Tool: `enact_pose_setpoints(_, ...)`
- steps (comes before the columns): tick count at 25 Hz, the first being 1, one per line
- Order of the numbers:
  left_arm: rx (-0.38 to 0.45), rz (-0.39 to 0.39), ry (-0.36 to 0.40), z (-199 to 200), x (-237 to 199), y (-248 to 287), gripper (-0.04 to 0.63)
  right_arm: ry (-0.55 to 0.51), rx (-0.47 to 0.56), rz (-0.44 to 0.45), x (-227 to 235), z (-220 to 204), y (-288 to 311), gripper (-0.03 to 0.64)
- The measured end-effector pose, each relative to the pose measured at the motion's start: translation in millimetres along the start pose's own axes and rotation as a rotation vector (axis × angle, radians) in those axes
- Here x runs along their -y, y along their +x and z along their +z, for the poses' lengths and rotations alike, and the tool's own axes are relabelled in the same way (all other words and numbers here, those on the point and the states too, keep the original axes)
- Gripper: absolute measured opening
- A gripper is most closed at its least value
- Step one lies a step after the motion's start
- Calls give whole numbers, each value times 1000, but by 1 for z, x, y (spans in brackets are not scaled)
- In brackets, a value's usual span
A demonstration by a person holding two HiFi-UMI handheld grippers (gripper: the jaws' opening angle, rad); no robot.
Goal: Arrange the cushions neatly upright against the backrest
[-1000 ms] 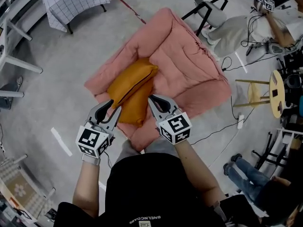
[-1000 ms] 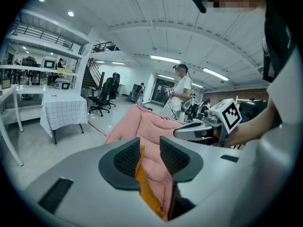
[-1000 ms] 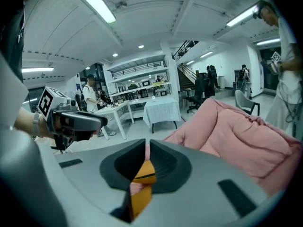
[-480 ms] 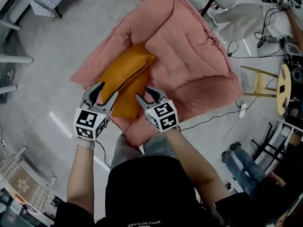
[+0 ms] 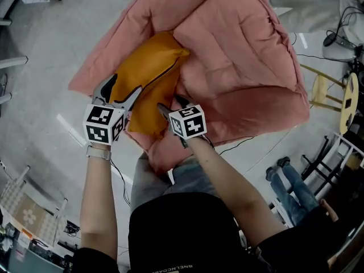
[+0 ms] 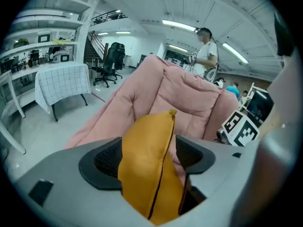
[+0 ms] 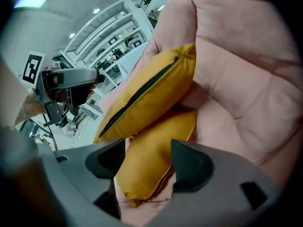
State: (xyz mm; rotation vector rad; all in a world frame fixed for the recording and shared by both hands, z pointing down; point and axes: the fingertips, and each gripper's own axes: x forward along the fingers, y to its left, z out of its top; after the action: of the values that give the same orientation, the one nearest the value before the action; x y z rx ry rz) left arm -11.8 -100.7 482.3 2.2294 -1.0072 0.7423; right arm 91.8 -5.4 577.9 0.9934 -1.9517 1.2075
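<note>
Two orange cushions lie on the seat of a pink padded floor sofa (image 5: 239, 56). The upper cushion (image 5: 145, 67) rests tilted on the sofa's left side, over the lower cushion (image 5: 149, 115). My left gripper (image 5: 124, 90) has the upper cushion's near edge (image 6: 147, 174) between its jaws; they are opening, with pink fabric showing in a gap at the right pad. My right gripper (image 5: 172, 104) is at the lower cushion's near corner (image 7: 147, 169), which lies between its opening jaws (image 7: 147, 162). The upper cushion (image 7: 151, 91) and left gripper (image 7: 71, 86) show beyond.
A yellow-topped stool (image 5: 341, 104) and cables (image 5: 250, 147) are right of the sofa. Someone in jeans (image 5: 290, 186) sits at lower right. A white rack (image 5: 28, 209) stands at lower left. A checked-cloth table (image 6: 61, 82) and a standing person (image 6: 206, 51) are further off.
Both grippers have moved forward onto the cushions' near edges, and their jaws have spread wider. The sofa now fills more of the head view.
</note>
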Motion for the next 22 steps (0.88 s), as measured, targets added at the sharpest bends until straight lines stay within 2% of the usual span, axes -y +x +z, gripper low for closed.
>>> enact_pose_setpoints(5,-112,-30,-30,-38,-8,37,357,76,-70,18,21,-22,37,310)
enact_pose_setpoints(8,-180,-21,20,-58,-13,54,364,117,-108,37,30,-30,56,327)
enact_pose_setpoints(11,-186,6,76,-63,-19,63,364,174,-134,53,42,-37,71,341)
enact_pose_setpoints(17,-201,34,82,-74,-27,70,362,268,-166,76,50,-51,97,344)
enact_pose_setpoints(22,-194,32,87,-70,-23,68,336,283,-154,113,50,-47,97,319)
